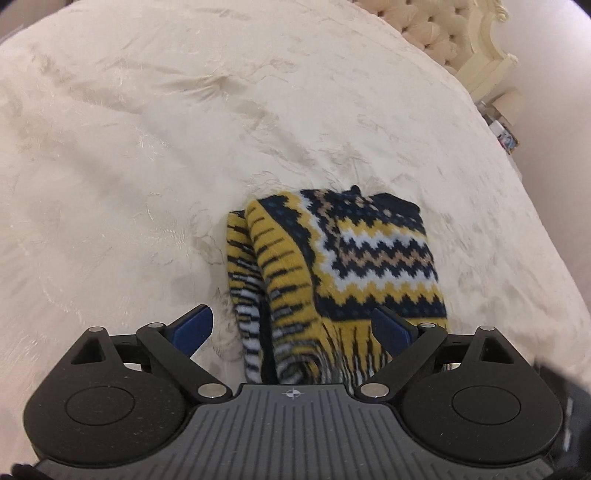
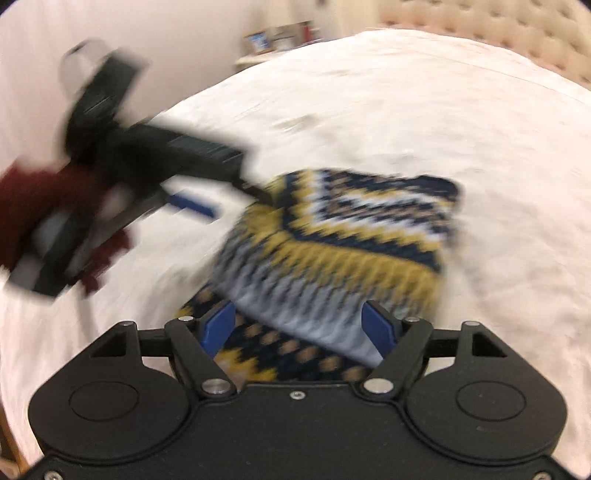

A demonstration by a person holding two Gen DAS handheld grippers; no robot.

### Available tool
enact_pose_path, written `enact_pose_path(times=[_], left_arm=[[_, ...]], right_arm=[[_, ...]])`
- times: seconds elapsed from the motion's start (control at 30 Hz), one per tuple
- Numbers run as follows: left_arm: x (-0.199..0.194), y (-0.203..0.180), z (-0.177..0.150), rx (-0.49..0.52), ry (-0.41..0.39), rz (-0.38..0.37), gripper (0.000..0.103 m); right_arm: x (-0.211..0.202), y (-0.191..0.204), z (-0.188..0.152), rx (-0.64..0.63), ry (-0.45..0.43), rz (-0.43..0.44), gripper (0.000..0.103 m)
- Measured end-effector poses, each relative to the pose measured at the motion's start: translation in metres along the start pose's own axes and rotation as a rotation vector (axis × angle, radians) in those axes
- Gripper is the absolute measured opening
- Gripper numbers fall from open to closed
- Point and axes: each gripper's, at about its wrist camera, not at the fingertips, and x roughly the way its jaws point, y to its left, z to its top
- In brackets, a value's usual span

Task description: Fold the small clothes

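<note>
A small knitted sweater in yellow, navy and white zigzag bands lies folded on the cream bedspread. My left gripper is open, its blue pads either side of the sweater's near edge, holding nothing. My right gripper is open too, its blue pads spread over the near part of the sweater; this view is blurred. The left gripper also shows in the right wrist view, at the sweater's left edge, held by a hand in a dark red sleeve.
A tufted beige headboard stands at the far end of the bed. A bedside shelf with small items is beside the bed. The bedspread stretches wide around the sweater.
</note>
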Motion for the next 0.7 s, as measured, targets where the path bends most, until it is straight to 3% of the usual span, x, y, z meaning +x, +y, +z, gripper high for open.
enact_pose_path(times=[0.13, 0.27, 0.5, 0.7], left_arm=[[-0.001, -0.009, -0.014, 0.025, 0.031, -0.007, 0.094], [0.003, -0.01, -0.027, 0.03, 0.073, -0.005, 0.094], [0.015, -0.005, -0.041, 0.022, 0.144, -0.011, 0.094], [0.028, 0.0, -0.046, -0.018, 0.178, -0.03, 0.094]], right_arm=[[0.011, -0.029, 0.027, 0.03, -0.025, -0.022, 0.078], [0.042, -0.049, 0.05, 0.07, -0.007, 0.015, 0.078], [0.104, -0.057, 0.044, 0.06, 0.163, 0.005, 0.08], [0.093, -0.062, 0.047, 0.068, 0.124, 0.033, 0.078]])
